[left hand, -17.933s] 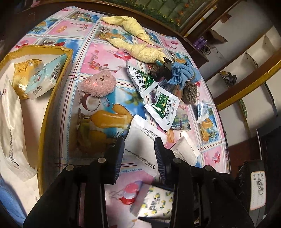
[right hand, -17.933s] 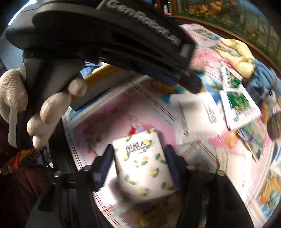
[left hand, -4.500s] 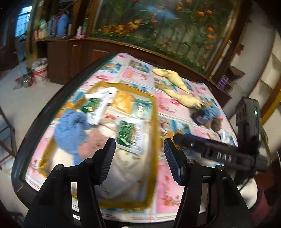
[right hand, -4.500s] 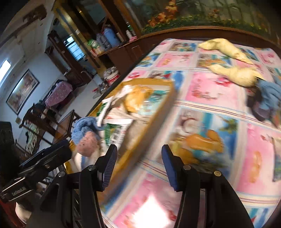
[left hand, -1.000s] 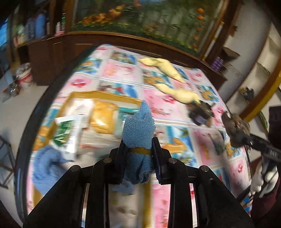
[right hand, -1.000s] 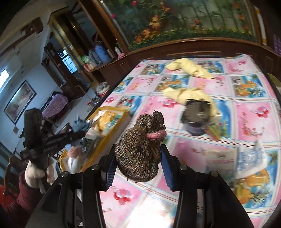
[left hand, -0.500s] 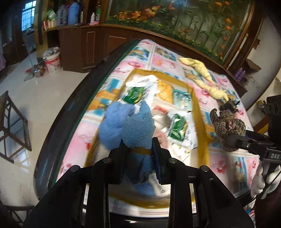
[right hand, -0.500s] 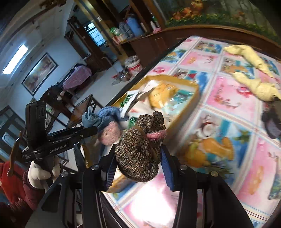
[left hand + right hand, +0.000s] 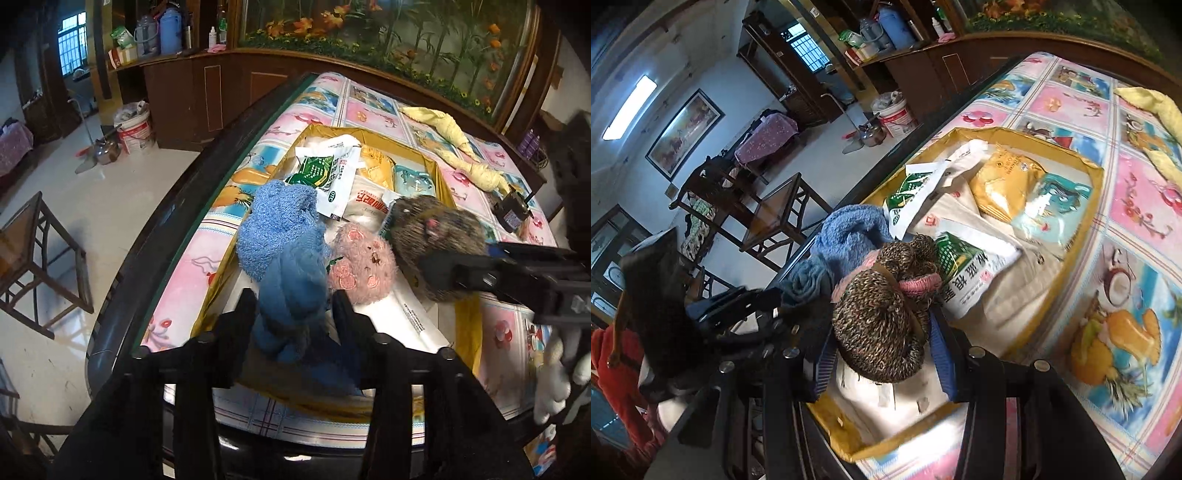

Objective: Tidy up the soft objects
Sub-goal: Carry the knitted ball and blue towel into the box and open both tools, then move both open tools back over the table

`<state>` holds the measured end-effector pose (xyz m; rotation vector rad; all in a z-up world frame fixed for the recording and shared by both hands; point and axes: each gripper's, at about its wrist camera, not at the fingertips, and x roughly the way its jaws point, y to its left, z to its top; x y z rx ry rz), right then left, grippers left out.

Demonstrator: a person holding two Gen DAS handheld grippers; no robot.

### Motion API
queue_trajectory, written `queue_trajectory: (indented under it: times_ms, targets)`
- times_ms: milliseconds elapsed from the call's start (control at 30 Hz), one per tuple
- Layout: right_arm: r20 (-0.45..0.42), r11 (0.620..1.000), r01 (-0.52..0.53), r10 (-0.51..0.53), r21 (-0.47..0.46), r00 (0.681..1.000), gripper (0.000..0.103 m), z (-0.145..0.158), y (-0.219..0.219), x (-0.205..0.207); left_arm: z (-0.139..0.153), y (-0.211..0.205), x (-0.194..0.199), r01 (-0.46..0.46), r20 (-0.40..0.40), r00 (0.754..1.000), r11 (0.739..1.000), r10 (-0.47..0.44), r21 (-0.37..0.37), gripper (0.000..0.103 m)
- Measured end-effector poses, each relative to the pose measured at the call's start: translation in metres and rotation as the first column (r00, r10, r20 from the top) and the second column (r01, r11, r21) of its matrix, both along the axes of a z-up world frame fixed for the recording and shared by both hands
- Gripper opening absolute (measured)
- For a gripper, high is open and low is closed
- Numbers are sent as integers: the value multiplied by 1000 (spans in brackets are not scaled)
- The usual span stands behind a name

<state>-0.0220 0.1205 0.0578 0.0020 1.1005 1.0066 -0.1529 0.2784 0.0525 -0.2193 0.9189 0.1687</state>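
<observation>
Since a second ago, both your grippers have moved over the shallow yellow cardboard tray (image 9: 439,177). Your left gripper (image 9: 293,306) is opening, its jaws loosening around the dark blue rolled towel (image 9: 295,291). At its 2 o'clock, your right gripper (image 9: 882,354) clamps the brown knitted bundle (image 9: 882,325) above the tray.

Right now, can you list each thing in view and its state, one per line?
Left tool: jaws opening, dark blue towel between them, over the box.
Right tool: shut on the brown knit bundle.
Yellow box: open, holding packets.
Pink plush: lying in the box.
Light blue towel: over the box edge.
</observation>
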Motion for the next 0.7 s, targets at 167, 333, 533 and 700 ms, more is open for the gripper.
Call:
queue_trajectory:
  times_ms: [167, 333, 533, 700]
  targets:
    - [33, 999, 20, -19, -43, 999, 47, -5, 17, 8, 9, -1, -11, 5, 33, 999, 1000, -5, -10, 48]
    - [36, 997, 51, -49, -57, 998, 51, -11, 21, 11, 13, 3, -19, 6, 56, 998, 999, -3, -50, 48]
    - [34, 996, 79, -80, 28, 996, 54, 10, 0, 10, 19, 0, -27, 13, 84, 996, 998, -7, -69, 48]
    - [69, 985, 133, -141, 107, 988, 57, 35, -44, 8, 26, -11, -31, 32, 96, 995, 997, -25, -67, 48]
